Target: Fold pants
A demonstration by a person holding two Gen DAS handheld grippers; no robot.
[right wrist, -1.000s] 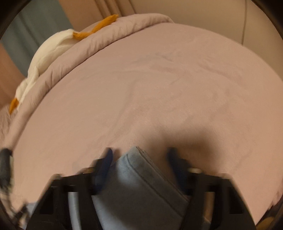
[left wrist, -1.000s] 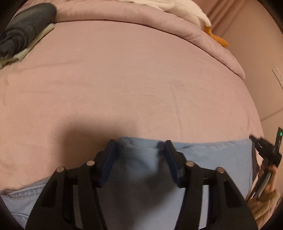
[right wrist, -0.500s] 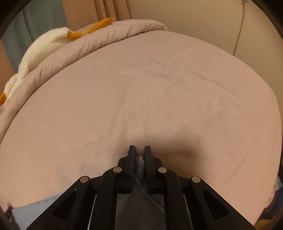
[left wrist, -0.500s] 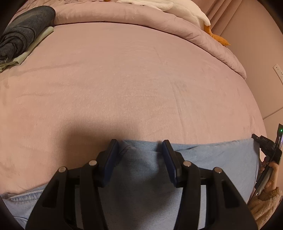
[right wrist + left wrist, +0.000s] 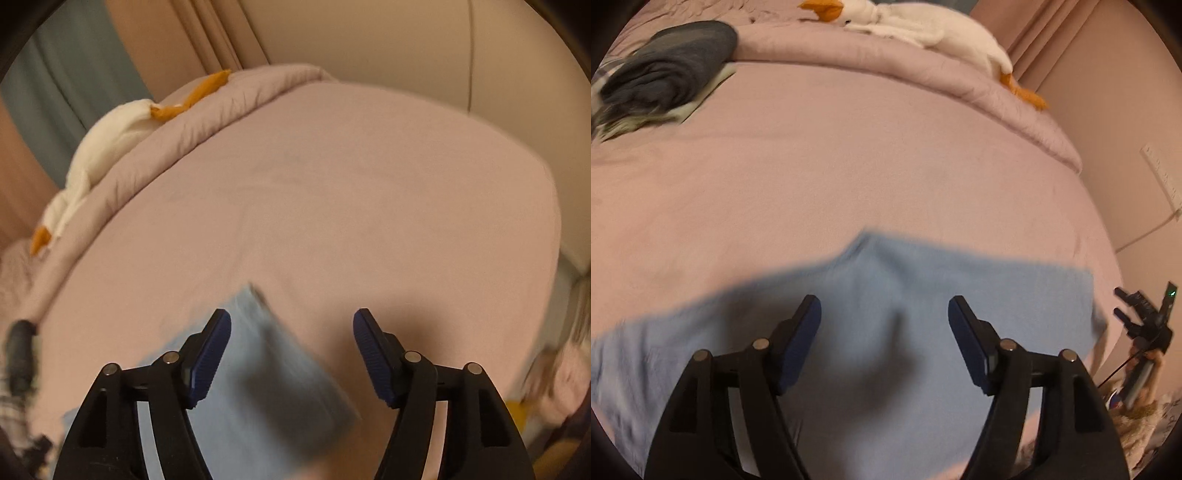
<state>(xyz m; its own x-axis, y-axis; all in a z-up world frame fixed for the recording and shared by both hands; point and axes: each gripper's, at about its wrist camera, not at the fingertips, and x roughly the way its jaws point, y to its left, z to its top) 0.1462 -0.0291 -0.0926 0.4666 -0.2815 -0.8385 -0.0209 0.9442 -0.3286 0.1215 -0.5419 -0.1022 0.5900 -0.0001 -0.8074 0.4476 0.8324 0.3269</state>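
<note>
Light blue pants [image 5: 923, 295] lie flat across the near part of a pink bed [image 5: 849, 166], stretching left to right in the left wrist view. My left gripper [image 5: 884, 332] is open and empty, raised above the middle of the pants. In the right wrist view the pants' folded end [image 5: 273, 362] lies on the bed with its corner pointing away. My right gripper [image 5: 291, 347] is open and empty above that end. The other gripper [image 5: 1145, 321] shows at the right edge of the left wrist view.
A dark grey folded garment [image 5: 668, 70] lies on a pale cloth at the far left. A white plush goose [image 5: 923, 26] with orange feet rests on the rolled pink duvet [image 5: 923, 77] at the back; it also shows in the right wrist view [image 5: 107, 147]. The wall [image 5: 1108, 110] stands at the right.
Both grippers have opened and lifted back off the pants. The right gripper, shut on the pants' end half a second ago, has let it go. The pants now lie on the bed.
</note>
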